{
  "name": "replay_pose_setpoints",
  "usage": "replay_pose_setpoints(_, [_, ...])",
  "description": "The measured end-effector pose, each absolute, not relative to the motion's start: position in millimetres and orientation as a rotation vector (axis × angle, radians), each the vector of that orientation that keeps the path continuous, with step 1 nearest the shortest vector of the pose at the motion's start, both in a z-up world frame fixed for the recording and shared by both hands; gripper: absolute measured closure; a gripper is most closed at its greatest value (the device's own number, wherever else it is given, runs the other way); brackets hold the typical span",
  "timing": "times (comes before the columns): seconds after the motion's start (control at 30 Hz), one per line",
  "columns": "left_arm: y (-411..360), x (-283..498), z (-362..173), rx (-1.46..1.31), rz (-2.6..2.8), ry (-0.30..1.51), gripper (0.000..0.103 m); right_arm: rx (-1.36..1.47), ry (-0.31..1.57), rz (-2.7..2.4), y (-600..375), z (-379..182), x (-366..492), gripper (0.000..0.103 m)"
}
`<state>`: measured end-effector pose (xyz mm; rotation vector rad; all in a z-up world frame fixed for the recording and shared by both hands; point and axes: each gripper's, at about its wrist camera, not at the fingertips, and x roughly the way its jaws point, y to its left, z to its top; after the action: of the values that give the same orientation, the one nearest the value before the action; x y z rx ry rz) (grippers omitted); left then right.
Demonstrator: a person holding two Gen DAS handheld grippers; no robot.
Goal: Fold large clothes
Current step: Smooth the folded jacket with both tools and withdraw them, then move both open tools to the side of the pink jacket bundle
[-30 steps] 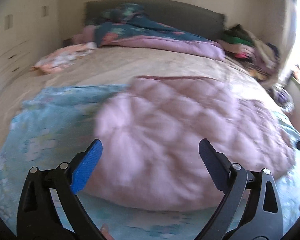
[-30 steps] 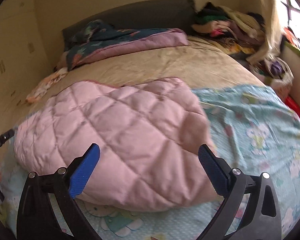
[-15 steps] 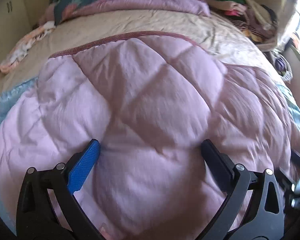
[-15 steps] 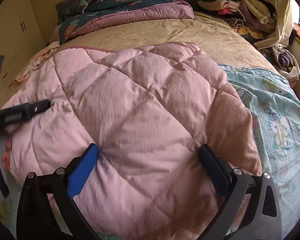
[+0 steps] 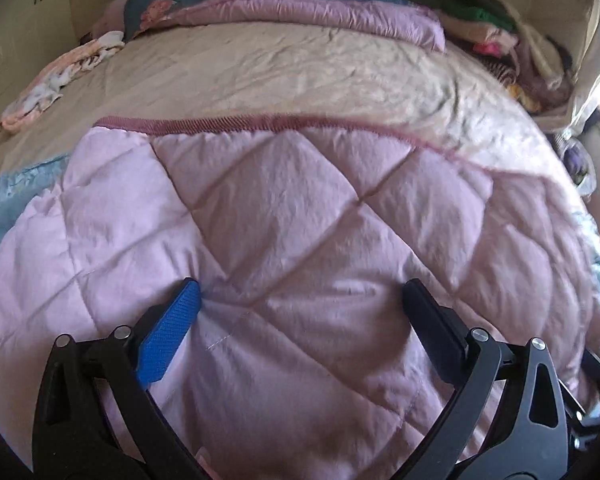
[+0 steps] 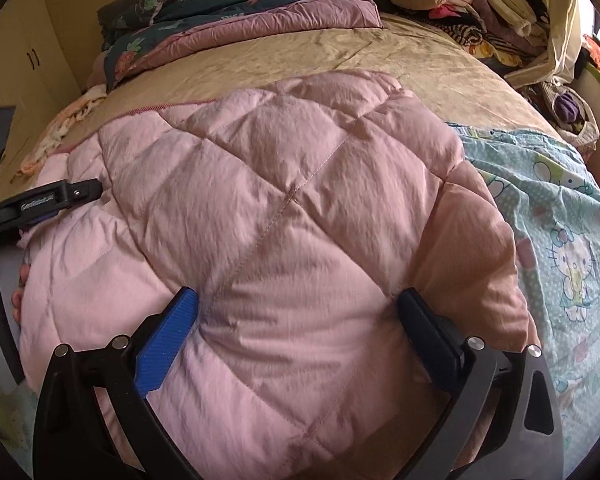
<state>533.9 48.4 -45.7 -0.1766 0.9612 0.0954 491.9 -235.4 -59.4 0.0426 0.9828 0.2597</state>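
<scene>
Here, both grippers (image 5: 300,300) (image 6: 298,304) splayed, low over pink quilted coat (image 6: 292,208).

My puffy jacket (image 5: 300,220) is pink with diamond stitching and a dark pink edge. The sheet (image 6: 560,220) is light blue with cartoon cats. The bedspread (image 5: 300,72) is tan. My finger pads (image 6: 166,346) are blue.

The pink quilted coat (image 6: 300,220) fills the near bed. Beyond it the tan sheet (image 5: 300,72) lies bare up to the folded blanket (image 5: 300,12); heaped clothes (image 6: 480,20) crowd the right side.
</scene>
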Motion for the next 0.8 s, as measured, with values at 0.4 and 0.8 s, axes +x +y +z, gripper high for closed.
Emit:
replay_pose_setpoints(0.4, [78,428,28,-0.239,0.091,0.775,0.008,0.182,0.789,0.368,-270,20,402,0.004])
replay_pose_setpoints(0.8, [86,330,58,-0.214,0.104,0.687,0.008,0.143,0.674,0.374,-268,61,318,0.004])
